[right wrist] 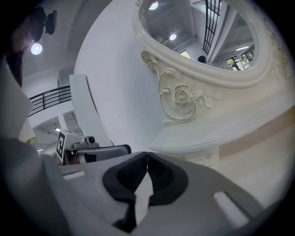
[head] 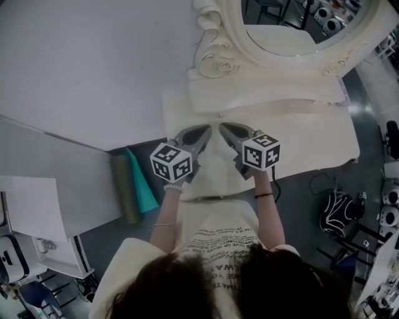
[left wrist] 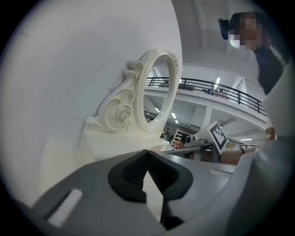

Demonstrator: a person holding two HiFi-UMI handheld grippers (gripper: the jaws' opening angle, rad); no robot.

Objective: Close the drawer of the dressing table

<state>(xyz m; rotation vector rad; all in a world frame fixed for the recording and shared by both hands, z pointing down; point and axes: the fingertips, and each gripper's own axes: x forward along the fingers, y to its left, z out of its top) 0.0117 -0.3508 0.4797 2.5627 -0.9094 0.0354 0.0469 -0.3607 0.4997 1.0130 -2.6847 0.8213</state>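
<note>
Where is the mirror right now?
In the head view, the mirror stands at the top right, at the back of the dressing table, beyond the left gripper and right gripper.

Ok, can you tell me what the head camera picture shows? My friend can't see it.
A person holds the left gripper and right gripper, both shut, tips close together over a cream dressing table with a carved oval mirror.

Matt painted dressing table [head: 305, 134], glossy mirror [head: 298, 17]
</note>
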